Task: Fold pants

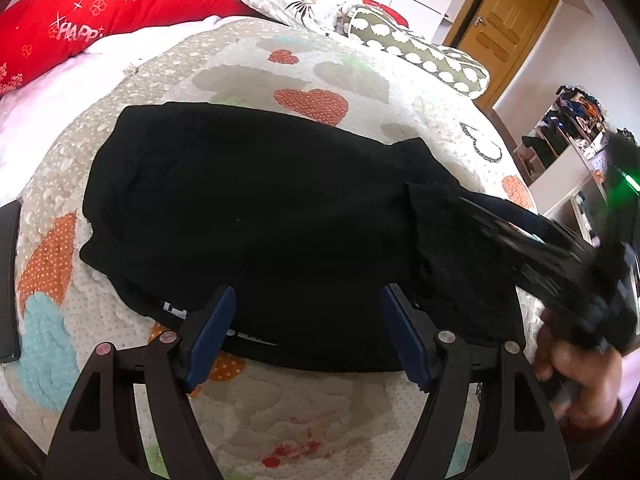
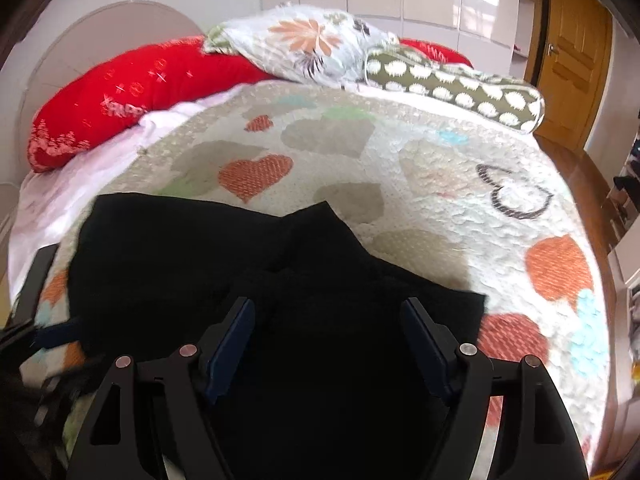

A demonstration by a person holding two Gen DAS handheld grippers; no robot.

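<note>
Black pants (image 1: 256,208) lie folded in a long bundle across a quilt with hearts (image 1: 312,104). A white label shows at the near edge of the pants. My left gripper (image 1: 307,300) hovers open over that near edge, with cloth below it and nothing pinched. My right gripper (image 1: 560,264) appears blurred at the right end of the pants, a hand (image 1: 580,380) behind it. In the right wrist view the pants (image 2: 192,256) fill the lower middle. There the right gripper (image 2: 328,308) stands open above the cloth, with no fabric between its pads.
At the head of the bed lie a red pillow (image 2: 132,88), a floral pillow (image 2: 308,40) and a green dotted bolster (image 2: 460,88). A flat black object (image 1: 8,280) rests at the bed's left edge. A wooden door (image 2: 576,52) and a shelf of clothes (image 1: 568,128) stand to the right.
</note>
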